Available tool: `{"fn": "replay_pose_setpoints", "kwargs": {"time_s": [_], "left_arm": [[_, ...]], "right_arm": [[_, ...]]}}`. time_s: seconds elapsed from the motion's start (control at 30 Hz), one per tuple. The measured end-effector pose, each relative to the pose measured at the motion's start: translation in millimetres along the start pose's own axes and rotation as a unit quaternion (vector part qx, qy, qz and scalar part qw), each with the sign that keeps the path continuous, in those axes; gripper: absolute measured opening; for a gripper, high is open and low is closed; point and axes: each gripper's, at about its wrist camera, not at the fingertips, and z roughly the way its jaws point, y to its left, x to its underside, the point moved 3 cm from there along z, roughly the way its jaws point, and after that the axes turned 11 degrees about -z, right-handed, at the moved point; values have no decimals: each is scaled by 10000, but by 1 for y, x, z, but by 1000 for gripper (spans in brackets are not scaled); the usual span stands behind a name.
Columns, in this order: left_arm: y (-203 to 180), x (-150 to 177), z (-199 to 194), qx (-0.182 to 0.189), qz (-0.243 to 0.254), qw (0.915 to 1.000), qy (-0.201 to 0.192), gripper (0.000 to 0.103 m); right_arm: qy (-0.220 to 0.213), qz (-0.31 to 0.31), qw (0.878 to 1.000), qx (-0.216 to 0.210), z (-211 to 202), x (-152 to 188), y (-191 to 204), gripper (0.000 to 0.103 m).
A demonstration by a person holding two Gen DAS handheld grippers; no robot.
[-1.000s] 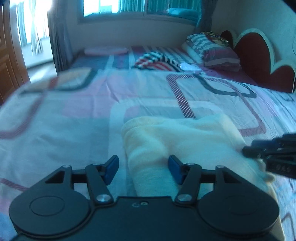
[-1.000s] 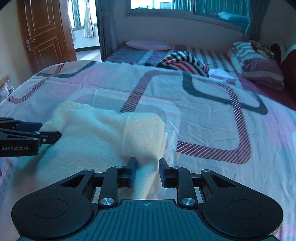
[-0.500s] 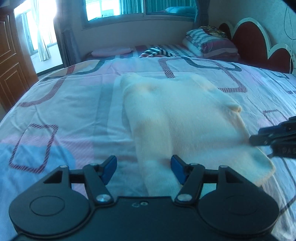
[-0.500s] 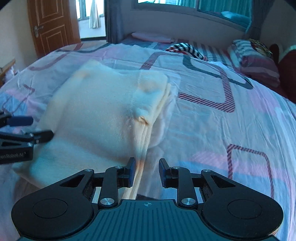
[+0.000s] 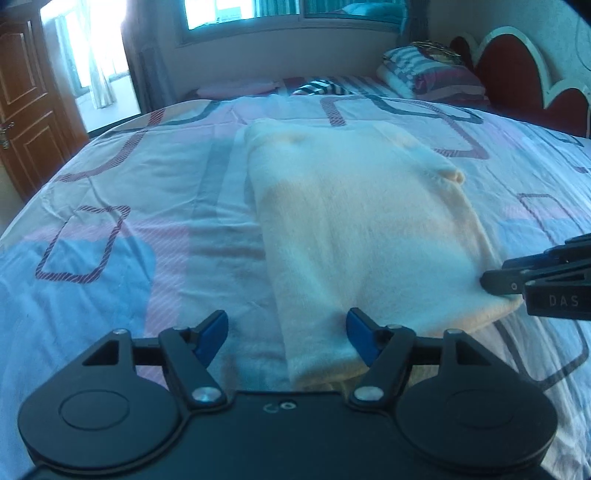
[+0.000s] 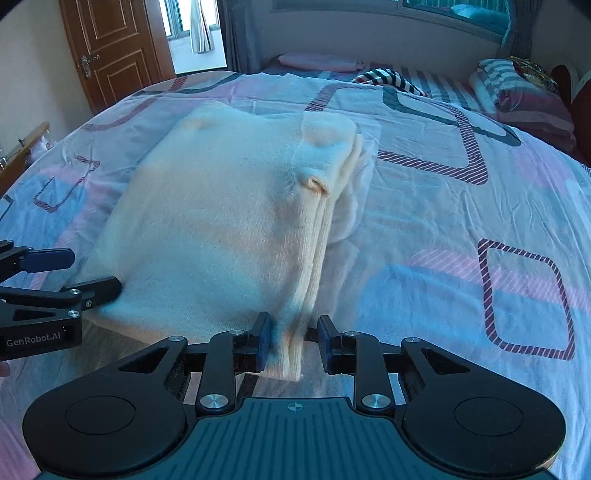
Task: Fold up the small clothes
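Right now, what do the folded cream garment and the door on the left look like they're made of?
Folded cream garment: likely a soft knit, matte and fuzzy, with fine ribbed lines along its layered edge; the fibre can't be told. Door: looks like wood, reddish-brown with a slight sheen and raised panels; could be veneer.

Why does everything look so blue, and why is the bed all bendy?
Left wrist view: a blue tint lies over the bedspread, and the window glares white. Right wrist view: the fisheye lens bulges the bedspread into a dome, and the cream sweater looks soft and slightly blurred.

Daylight glares through the window [image 5: 240, 14] (blown out), edges fisheye-bent, bluish cast.
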Motion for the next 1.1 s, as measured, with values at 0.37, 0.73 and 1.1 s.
{"fn": "replay_pose_setpoints", "kwargs": {"time_s": [0.37, 0.73, 1.1], "left_arm": [[-5, 2, 0, -433, -45, 9990, -64, 84], [-4, 3, 0, -679, -67, 9976, -112, 96], [8, 22, -54, -365, -498, 9976, -311, 103]], "right_arm": [[-217, -2, 9997, -70, -3, 7, -1, 26], [-178, -153, 9997, -39, -4, 7, 0, 26], [-726, 164, 9972, 9, -68, 33, -6, 64]]}}
